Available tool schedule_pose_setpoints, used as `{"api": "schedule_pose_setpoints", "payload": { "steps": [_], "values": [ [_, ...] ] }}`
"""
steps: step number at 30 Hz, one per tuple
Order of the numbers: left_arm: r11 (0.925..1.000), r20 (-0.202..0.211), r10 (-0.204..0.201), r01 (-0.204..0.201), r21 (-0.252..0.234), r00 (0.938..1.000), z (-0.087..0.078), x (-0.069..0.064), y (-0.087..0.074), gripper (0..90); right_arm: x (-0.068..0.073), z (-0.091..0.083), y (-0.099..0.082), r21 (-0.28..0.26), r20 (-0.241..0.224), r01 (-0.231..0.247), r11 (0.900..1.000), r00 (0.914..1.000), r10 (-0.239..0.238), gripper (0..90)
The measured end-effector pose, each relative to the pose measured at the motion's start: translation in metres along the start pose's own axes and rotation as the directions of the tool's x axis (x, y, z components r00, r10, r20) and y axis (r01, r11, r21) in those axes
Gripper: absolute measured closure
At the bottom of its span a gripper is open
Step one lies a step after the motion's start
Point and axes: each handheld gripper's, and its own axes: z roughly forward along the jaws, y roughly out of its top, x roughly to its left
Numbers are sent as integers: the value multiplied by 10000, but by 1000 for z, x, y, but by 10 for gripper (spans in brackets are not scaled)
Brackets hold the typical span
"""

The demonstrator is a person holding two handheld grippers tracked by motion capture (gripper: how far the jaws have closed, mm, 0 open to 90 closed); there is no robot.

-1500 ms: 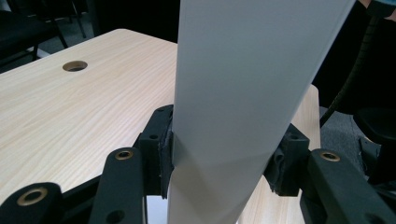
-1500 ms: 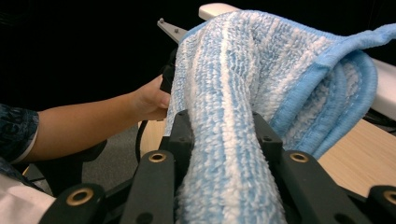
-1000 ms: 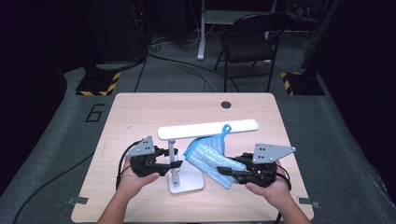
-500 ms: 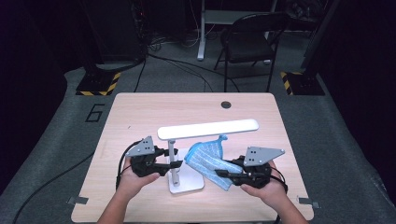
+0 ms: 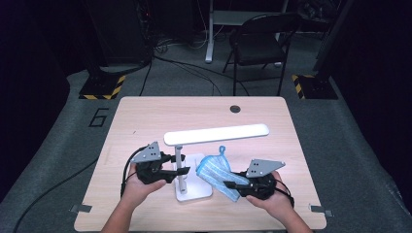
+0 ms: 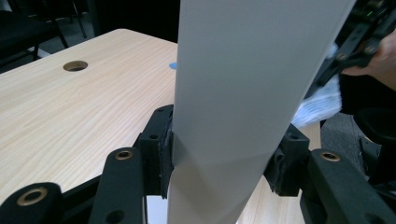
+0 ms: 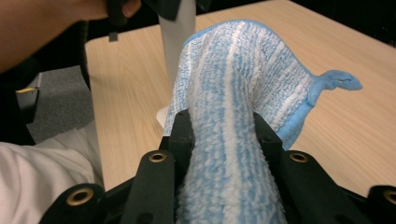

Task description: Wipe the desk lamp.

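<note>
Left gripper (image 5: 187, 171) clamped lamp stem (image 5: 179, 165), near tabletop (image 5: 145, 116) front edge. Right gripper (image 5: 227, 184) pinched blue cloth (image 5: 216, 170) beside base. Risk: hard wipe tipping lamp; cloth slipping out.

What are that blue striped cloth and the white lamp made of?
The cloth looks like fluffy microfibre terry: looped pile, with a stitched blue edge. The lamp seems to be matt white plastic or painted metal: smooth and even, with no grain. Which of the two is unclear.

Wooden table (image 5: 145, 121) (round grommet hole (image 5: 235, 108) near far edge), black folding chair (image 5: 260, 41) behind.
</note>
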Motion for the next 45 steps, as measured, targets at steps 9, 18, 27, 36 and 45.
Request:
{"api": "schedule_pose_setpoints", "payload": {
  "steps": [9,18,27,36,45],
  "values": [
    [10000,2,0,0,-3,10000,0,0,0,505,-13,13,-23,591,599,-647,9962,9963,611,676],
    [10000,-38,-12,12,-33,10000,0,0,0,505,-25,15,-42,1004,1601,-1320,9861,9804,1149,675],
    [10000,-26,-20,19,-31,10000,0,0,0,505,-37,11,-58,1060,2519,-2211,9695,9491,1889,673],
    [10000,-64,-62,62,-57,10000,0,-1,0,505,-46,6,-64,1008,3038,-2668,9585,9256,2257,668],
    [10000,-56,-27,26,-71,10000,1,-1,0,505,-50,7,-74,1149,3601,-2948,9486,9023,2368,658]
  ]
}}
